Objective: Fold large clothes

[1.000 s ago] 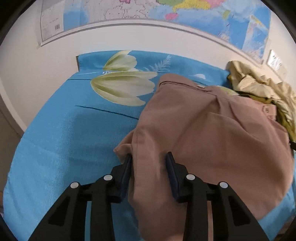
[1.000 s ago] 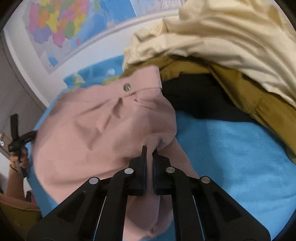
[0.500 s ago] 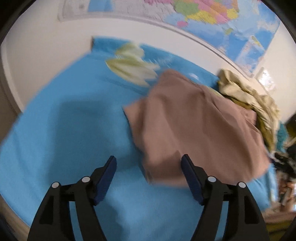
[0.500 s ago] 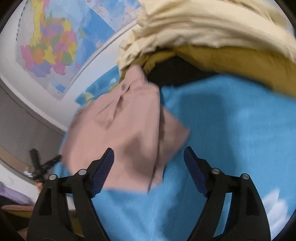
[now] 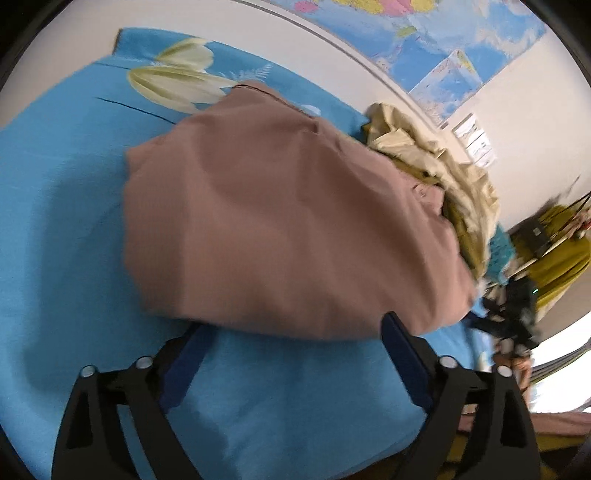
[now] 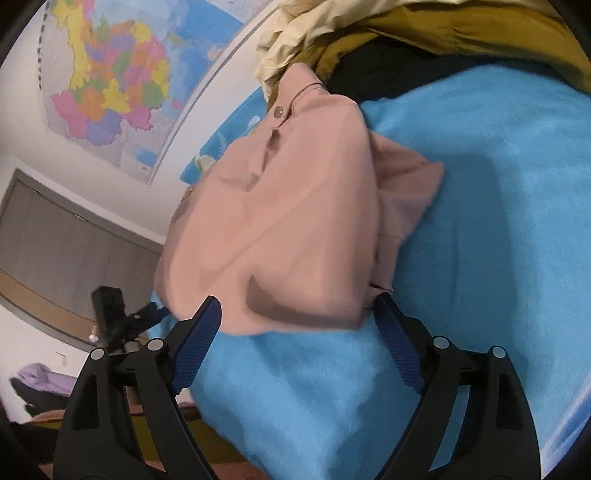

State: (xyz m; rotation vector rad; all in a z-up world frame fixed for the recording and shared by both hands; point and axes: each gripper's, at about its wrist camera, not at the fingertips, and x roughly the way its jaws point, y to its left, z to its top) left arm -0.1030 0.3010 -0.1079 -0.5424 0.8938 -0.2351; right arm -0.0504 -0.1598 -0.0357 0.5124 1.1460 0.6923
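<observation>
A folded dusty-pink garment (image 5: 288, 221) lies on the blue bedsheet (image 5: 55, 221). It also shows in the right wrist view (image 6: 288, 221), with a snap button (image 6: 277, 110) near its far edge. My left gripper (image 5: 295, 350) is open and empty, just short of the garment's near edge. My right gripper (image 6: 299, 325) is open and empty at the garment's other near edge. The right gripper shows in the left wrist view (image 5: 506, 317), the left gripper in the right wrist view (image 6: 122, 314).
A pile of cream (image 5: 424, 147), mustard (image 6: 480, 26) and black (image 6: 376, 70) clothes lies beyond the pink garment. A wall with maps (image 6: 110, 81) runs behind the bed. The sheet has a pale flower print (image 5: 173, 81).
Both grippers let go of the pink garment, opened wide and drew back. The garment now lies flat on the sheet.
</observation>
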